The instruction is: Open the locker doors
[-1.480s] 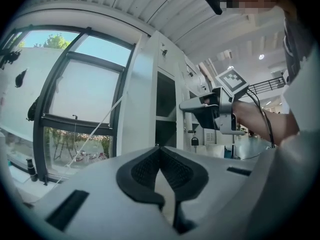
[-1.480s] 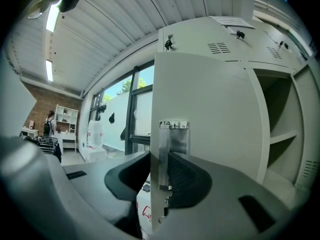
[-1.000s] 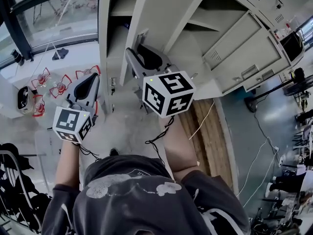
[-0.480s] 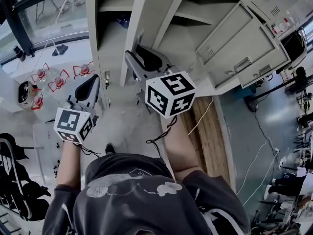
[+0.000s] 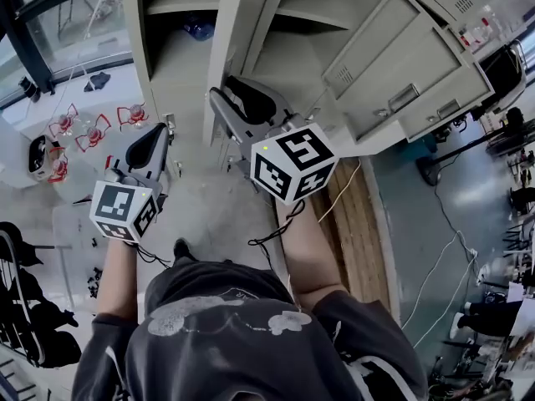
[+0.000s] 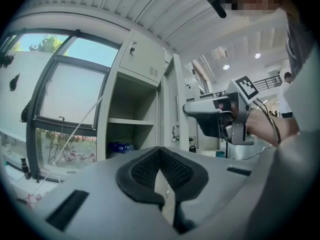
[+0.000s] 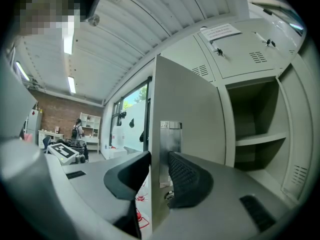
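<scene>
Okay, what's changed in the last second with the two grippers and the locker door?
The right gripper, jaws on the edge of the locker door, drew it further out toward the person. The lockers slid up the head view, showing more of the open compartment. The left gripper stayed shut, empty and off the lockers.

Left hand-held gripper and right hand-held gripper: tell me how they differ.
The left hand-held gripper has its jaws together, with nothing between them; the right hand-held gripper has its jaws apart, closed on the edge of the open locker door. The left touches nothing; the right holds that door. Both point toward the lockers.
</scene>
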A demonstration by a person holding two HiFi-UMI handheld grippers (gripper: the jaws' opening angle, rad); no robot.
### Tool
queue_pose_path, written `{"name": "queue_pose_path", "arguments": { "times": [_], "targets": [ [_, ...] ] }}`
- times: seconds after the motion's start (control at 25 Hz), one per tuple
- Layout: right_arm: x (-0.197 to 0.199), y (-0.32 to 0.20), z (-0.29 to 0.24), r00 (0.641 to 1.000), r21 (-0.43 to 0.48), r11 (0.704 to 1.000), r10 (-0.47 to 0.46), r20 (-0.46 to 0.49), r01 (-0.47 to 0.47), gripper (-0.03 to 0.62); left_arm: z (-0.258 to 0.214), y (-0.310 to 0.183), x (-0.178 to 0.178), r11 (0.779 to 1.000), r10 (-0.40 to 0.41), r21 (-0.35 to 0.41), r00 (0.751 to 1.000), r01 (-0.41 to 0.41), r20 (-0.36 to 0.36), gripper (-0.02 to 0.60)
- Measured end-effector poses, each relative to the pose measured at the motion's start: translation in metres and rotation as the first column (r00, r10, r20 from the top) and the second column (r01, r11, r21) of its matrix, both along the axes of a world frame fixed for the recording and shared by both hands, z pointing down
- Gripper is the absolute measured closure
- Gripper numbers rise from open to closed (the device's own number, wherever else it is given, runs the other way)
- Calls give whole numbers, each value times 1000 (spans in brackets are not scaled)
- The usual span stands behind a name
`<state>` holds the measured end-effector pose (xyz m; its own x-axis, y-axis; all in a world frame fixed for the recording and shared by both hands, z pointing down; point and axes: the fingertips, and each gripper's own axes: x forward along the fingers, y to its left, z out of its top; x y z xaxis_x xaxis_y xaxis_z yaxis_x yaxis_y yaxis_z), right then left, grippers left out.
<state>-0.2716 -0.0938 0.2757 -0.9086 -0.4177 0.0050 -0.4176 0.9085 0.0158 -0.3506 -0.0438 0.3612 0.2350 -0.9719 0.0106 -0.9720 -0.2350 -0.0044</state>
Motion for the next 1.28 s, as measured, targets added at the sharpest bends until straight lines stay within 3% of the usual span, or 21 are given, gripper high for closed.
{"name": "queue_pose_path", "arguments": {
  "times": [0.36, 0.56, 1.08, 1.28],
  "targets": [
    [46, -2, -2, 998, 23, 998, 63, 13, -63, 461, 2, -2, 31, 1000, 13, -11, 1000, -13, 6, 572],
    [75, -4, 0, 994, 29, 994, 109, 13, -109, 503, 2, -3, 53, 999, 37, -10, 999, -37, 11, 572],
    [136, -29, 1, 972, 15, 972, 236, 17, -236, 523, -4, 2, 95, 998, 68, -6, 997, -68, 33, 572],
    [153, -36, 0, 959, 52, 957, 284, 27, -285, 523, -3, 11, 105, 998, 56, -10, 997, -55, 45, 572]
  ]
}}
